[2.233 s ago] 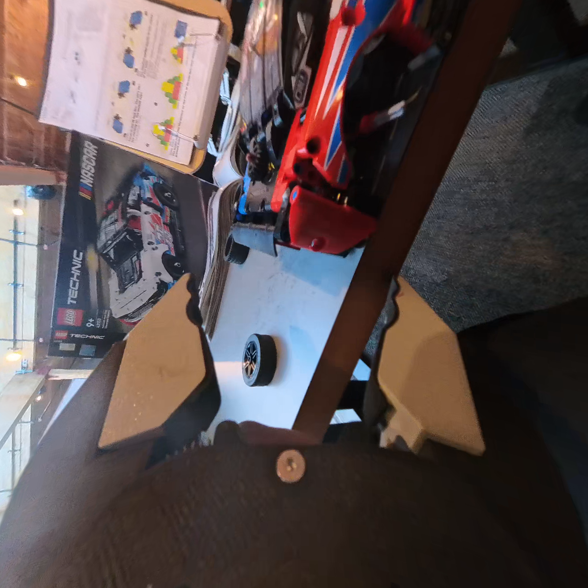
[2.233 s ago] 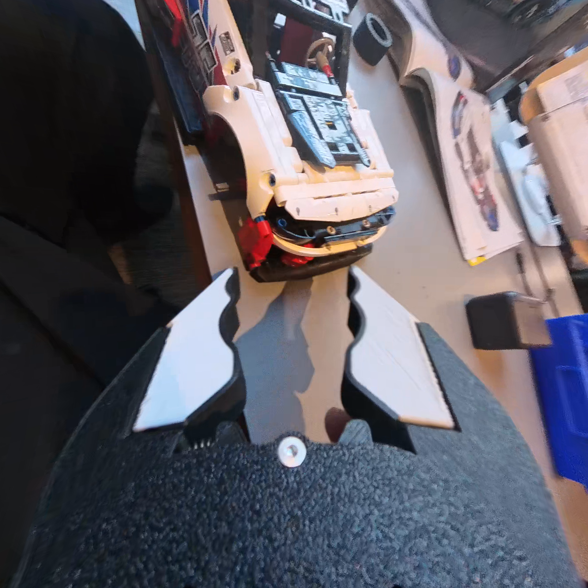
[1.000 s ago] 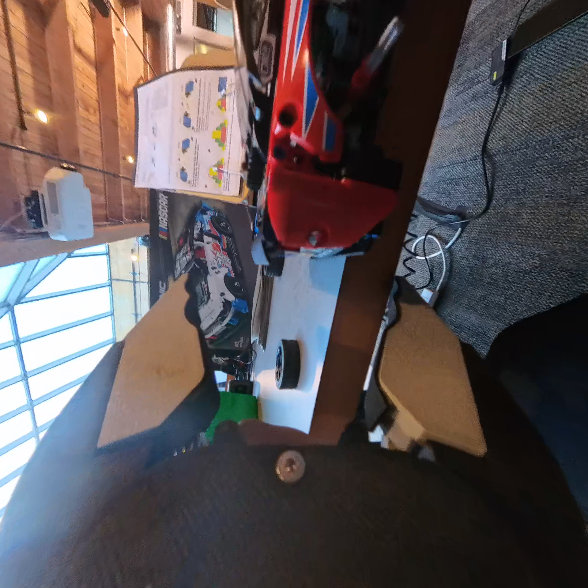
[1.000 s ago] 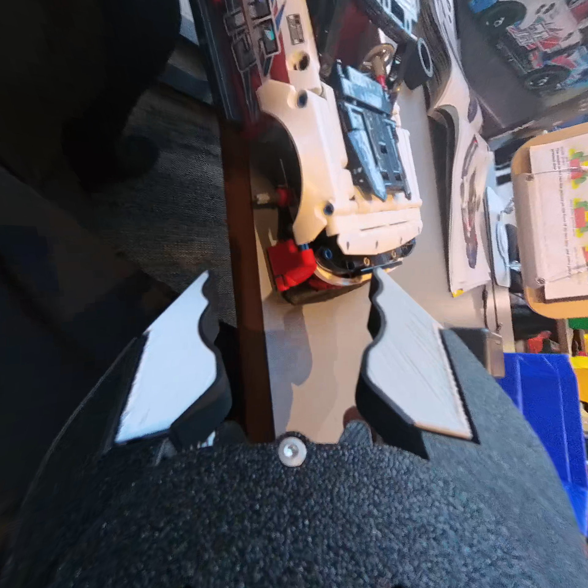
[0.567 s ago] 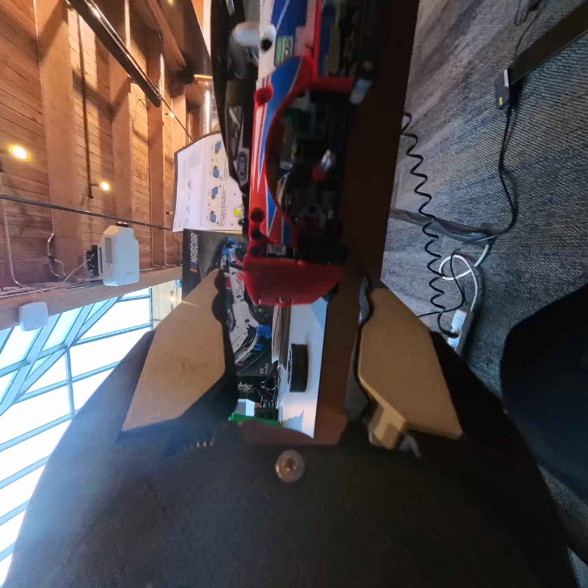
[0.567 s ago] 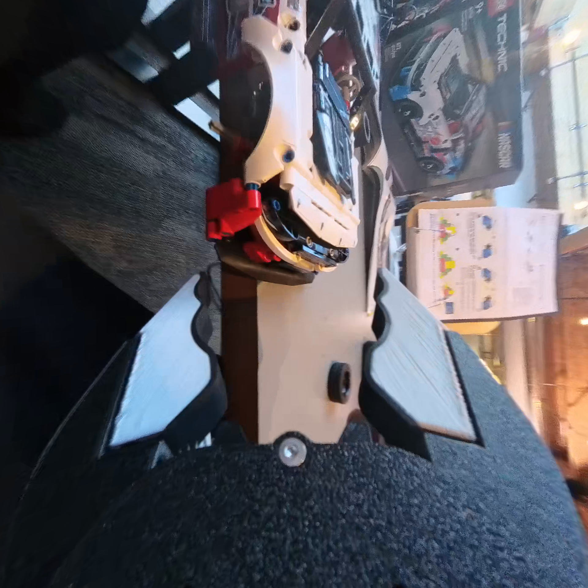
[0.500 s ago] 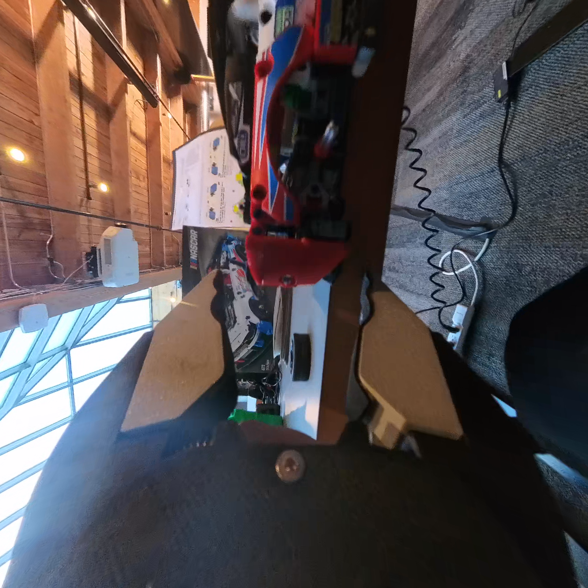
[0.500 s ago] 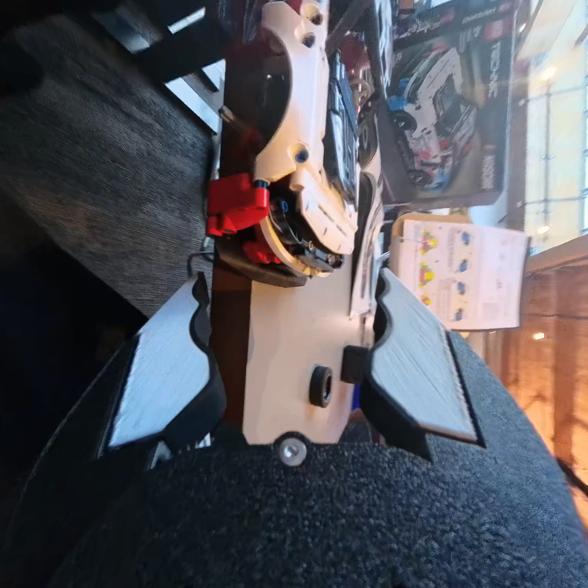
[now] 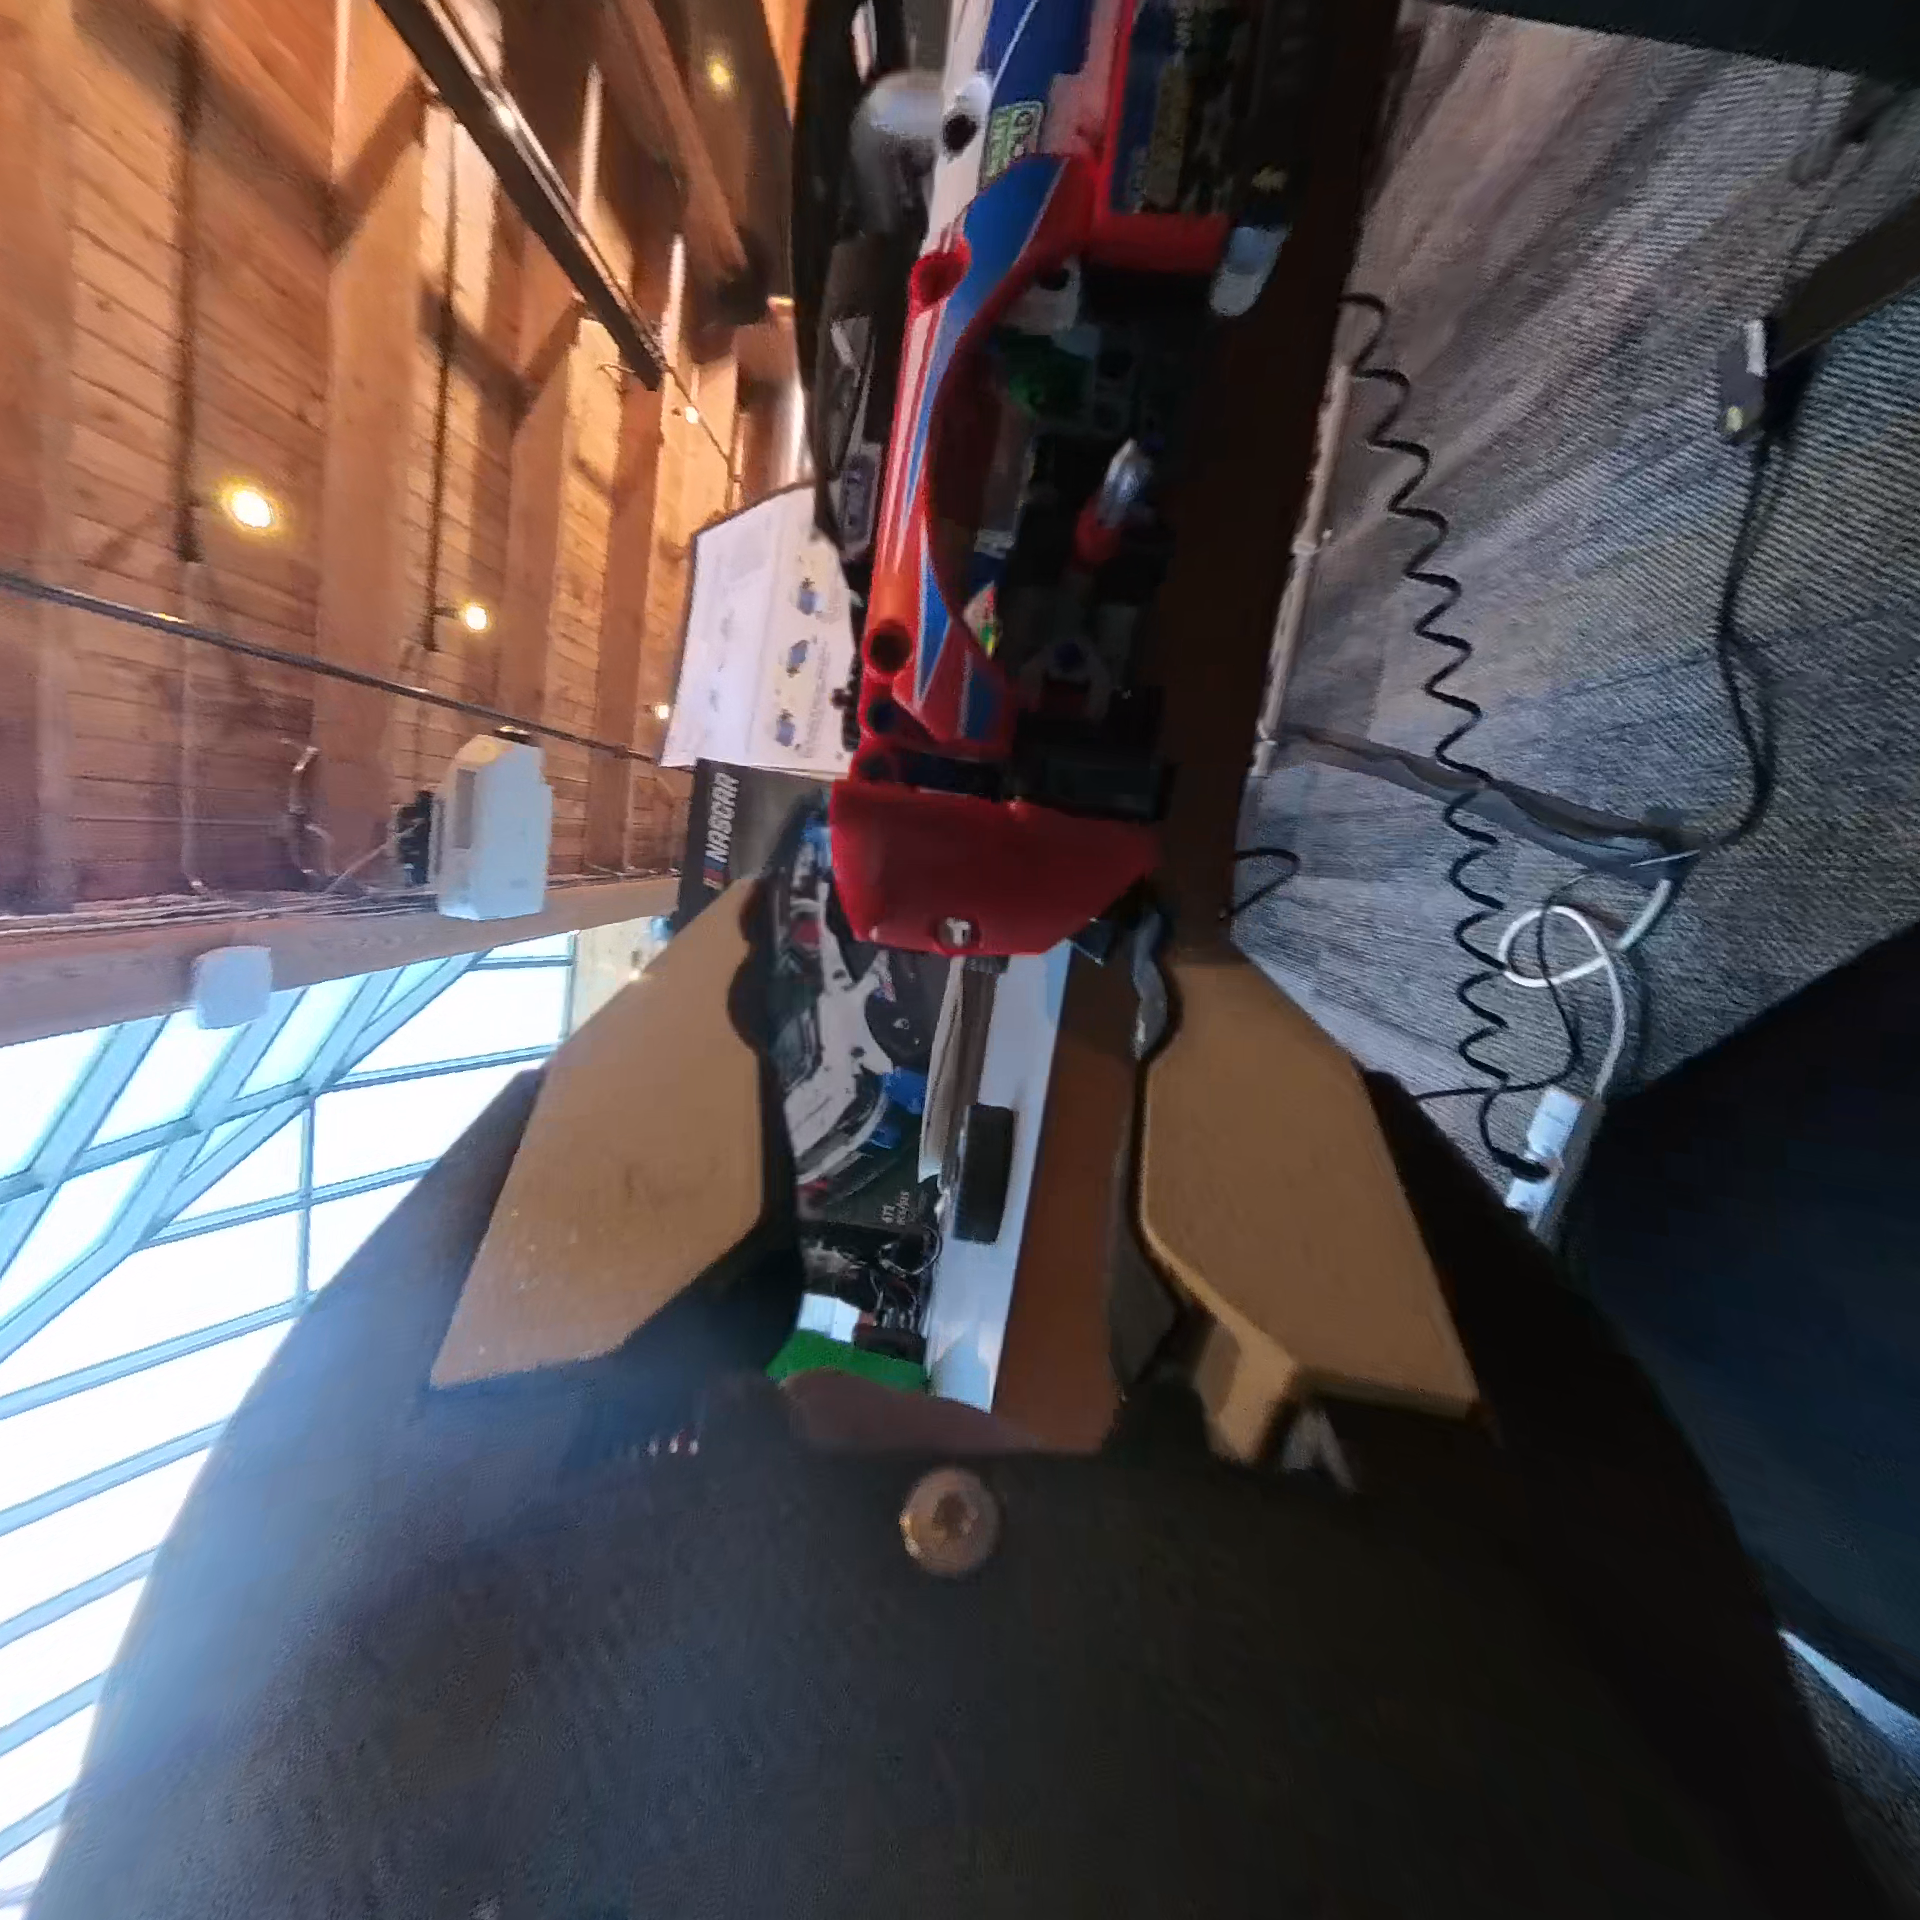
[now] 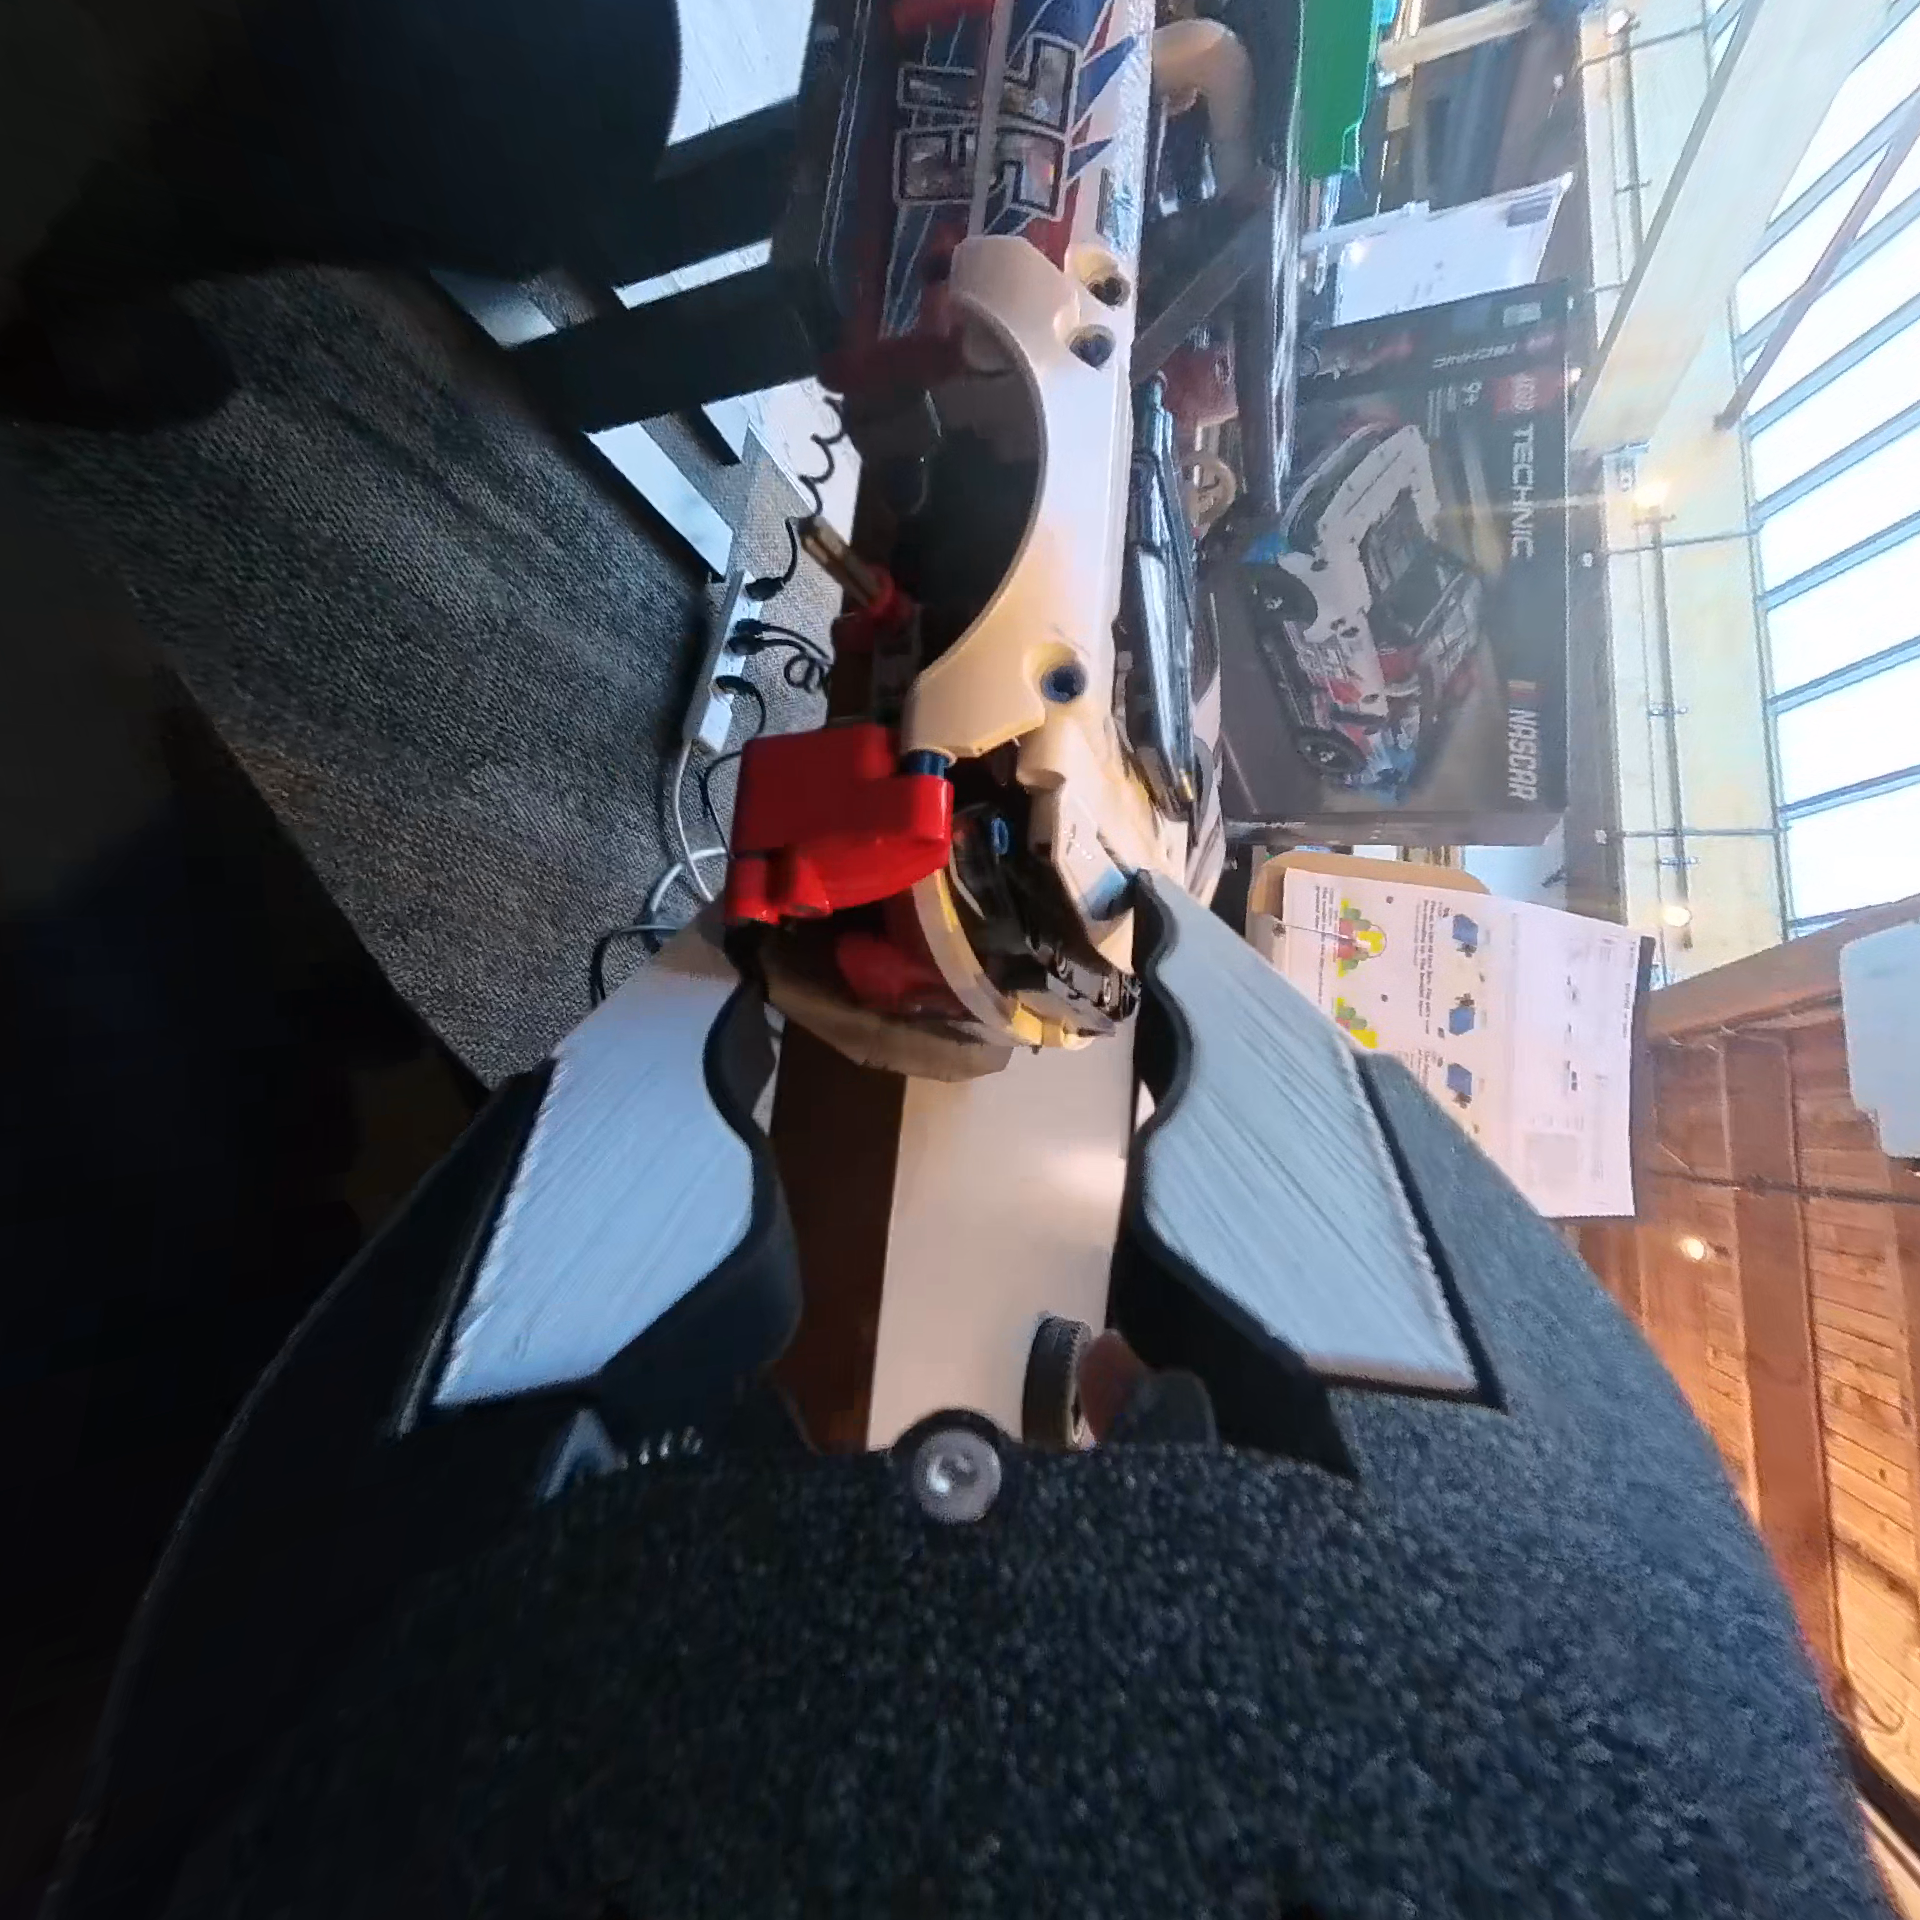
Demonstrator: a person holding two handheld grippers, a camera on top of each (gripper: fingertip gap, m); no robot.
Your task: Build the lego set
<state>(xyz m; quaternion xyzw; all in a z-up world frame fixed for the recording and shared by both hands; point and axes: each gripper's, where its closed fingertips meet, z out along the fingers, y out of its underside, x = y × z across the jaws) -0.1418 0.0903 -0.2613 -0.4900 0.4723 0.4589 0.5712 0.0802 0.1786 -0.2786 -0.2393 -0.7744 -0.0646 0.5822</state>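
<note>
The Lego race car lies along the table's front edge. In the left wrist view its red rear end (image 9: 987, 862) sits just past my left gripper (image 9: 951, 935), which is open, its tan fingers (image 9: 644, 1143) straddling the table edge. In the right wrist view the car's white front with a red block (image 10: 831, 821) sits between the tips of my right gripper (image 10: 940, 956), which is open, its white pads (image 10: 623, 1195) on either side of the nose. A loose black wheel (image 9: 982, 1169) stands on the white tabletop; it also shows in the right wrist view (image 10: 1055, 1382).
The brown table edge (image 9: 1226, 623) runs between each gripper's fingers. The set's box (image 10: 1392, 623) and a printed sheet on a stand (image 10: 1455, 1039) are behind the car. Coiled cables and a power strip (image 9: 1548, 1127) lie on the grey carpet below. My right fingertips sit around 25 cm from my left ones.
Both grippers have dropped to table-edge level and rolled sideways. Each has closed in on its end of the car, which now sits at the fingertips. Both jaws stay apart.
</note>
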